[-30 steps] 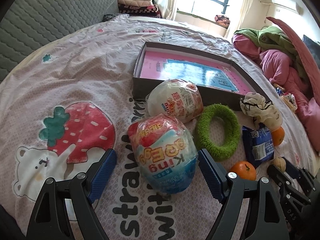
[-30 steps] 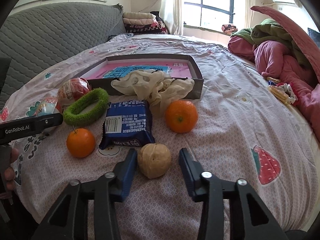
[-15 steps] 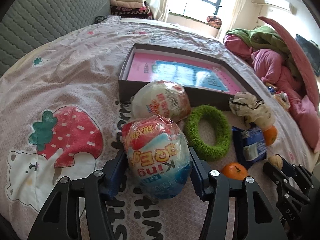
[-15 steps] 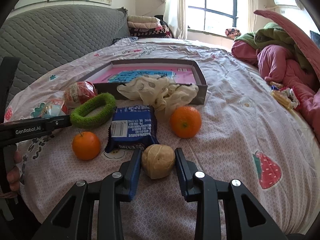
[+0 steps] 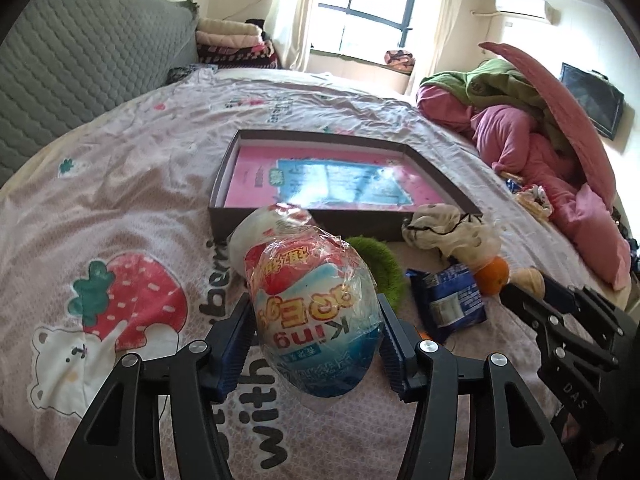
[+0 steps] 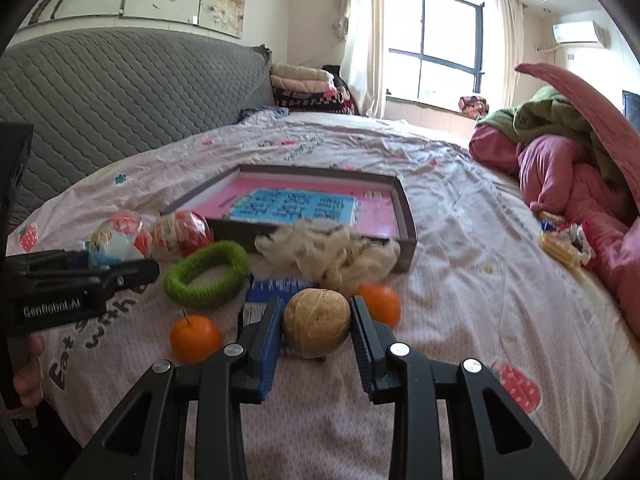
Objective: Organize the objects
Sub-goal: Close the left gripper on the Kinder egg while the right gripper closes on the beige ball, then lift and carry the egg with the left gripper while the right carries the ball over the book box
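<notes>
Left wrist view showed the left gripper [image 5: 316, 334] clamping a crinkly plastic-wrapped toy egg [image 5: 316, 320], probably light and slippery; the right gripper [image 6: 316, 324] held a hard tan walnut [image 6: 317, 322] at its middle.

— How many of each were there?
— Two wrapped toy eggs [image 6: 114, 236] [image 6: 181, 233], two oranges [image 6: 196, 338] [image 6: 380, 305], one tan ball [image 6: 317, 322], one green ring [image 6: 206, 267], one blue packet [image 5: 448, 300], one crumpled cloth [image 6: 328, 254], one box [image 6: 404, 216].
— Anything uncertain?
— Possibly more, hidden behind the ball.

egg wrapper [image 5: 316, 316]: "King"; bedsheet [image 5: 120, 184]: "with"; left tool [image 6: 80, 292]: "GenRobot.AI"; right tool [image 5: 576, 332]: "DAS"
</notes>
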`<action>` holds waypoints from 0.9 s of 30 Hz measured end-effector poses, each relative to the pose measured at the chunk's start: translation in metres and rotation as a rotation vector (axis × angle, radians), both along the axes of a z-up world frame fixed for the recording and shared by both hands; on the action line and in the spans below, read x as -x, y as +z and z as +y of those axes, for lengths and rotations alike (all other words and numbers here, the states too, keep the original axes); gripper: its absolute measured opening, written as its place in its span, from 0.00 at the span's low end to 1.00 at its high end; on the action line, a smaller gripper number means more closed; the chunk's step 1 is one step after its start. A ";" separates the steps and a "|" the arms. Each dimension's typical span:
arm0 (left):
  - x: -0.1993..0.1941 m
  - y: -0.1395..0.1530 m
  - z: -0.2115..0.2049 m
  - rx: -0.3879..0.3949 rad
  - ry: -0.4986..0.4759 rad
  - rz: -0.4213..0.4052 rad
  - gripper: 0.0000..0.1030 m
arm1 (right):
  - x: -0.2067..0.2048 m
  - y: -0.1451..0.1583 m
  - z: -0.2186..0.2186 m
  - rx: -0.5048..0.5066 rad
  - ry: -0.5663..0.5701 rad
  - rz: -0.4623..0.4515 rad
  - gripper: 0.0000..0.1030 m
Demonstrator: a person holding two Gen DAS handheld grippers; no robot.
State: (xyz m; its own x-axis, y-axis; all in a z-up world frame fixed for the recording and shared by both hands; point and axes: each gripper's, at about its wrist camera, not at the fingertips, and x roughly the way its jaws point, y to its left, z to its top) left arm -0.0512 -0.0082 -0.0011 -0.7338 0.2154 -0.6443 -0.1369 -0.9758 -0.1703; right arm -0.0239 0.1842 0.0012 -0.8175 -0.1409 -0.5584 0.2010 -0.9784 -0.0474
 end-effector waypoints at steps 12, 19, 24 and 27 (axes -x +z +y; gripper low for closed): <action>0.023 0.017 0.004 0.009 -0.009 0.025 0.57 | 0.026 0.023 -0.003 0.006 0.019 0.054 0.33; 0.043 0.022 0.005 0.003 -0.023 0.024 0.57 | 0.046 0.028 0.002 0.005 0.016 0.052 0.33; 0.059 0.028 0.006 0.009 -0.035 0.032 0.57 | 0.062 0.027 0.004 0.009 0.010 0.038 0.33; 0.071 0.030 0.005 0.003 -0.036 0.025 0.57 | 0.073 0.026 0.007 0.017 0.008 0.025 0.33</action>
State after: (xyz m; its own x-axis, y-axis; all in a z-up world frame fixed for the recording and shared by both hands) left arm -0.1220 -0.0035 0.0292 -0.7413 0.2401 -0.6268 -0.1759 -0.9707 -0.1638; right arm -0.0964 0.1912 0.0277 -0.8302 -0.1570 -0.5349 0.2082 -0.9774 -0.0362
